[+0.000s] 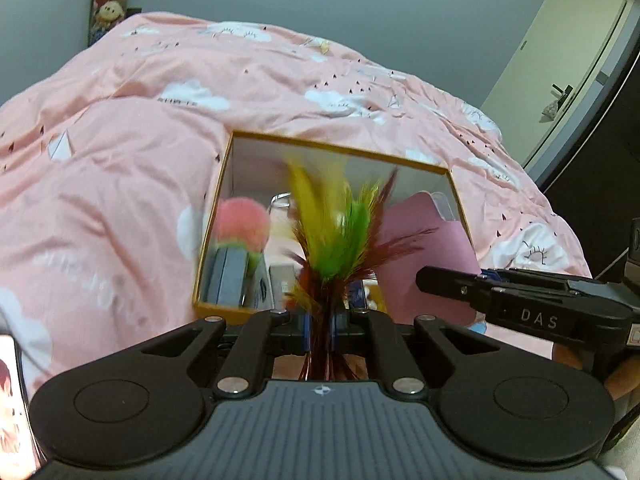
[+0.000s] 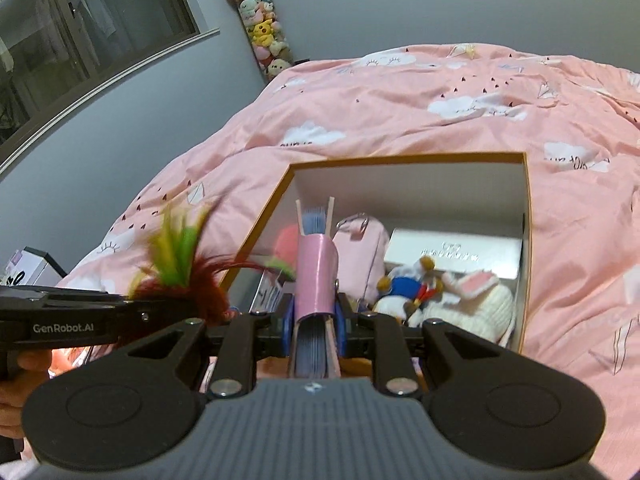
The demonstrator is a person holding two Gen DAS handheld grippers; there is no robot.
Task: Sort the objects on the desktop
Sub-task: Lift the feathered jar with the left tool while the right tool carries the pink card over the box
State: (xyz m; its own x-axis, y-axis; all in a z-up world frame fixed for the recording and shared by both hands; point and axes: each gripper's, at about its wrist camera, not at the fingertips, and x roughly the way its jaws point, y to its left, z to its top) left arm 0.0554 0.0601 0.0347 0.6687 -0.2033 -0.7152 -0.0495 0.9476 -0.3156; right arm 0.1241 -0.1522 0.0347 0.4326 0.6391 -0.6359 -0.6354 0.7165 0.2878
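Box [image 2: 527,216] at frame centre already holds plush toys [image 2: 424,284], pouch. My left gripper [image 1: 320,320] clamps feather shuttlecock [image 1: 336,232]; right gripper [image 2: 316,320] clenched on pink folded fan [image 2: 316,276]. I judge both not yet dropped in.

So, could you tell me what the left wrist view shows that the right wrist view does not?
Only the left wrist view shows the door and the left gripper shut on the feather toy head-on. Only the right wrist view shows the window, the folded fan in the right gripper, and the white plush. Both show the open box on the pink duvet.
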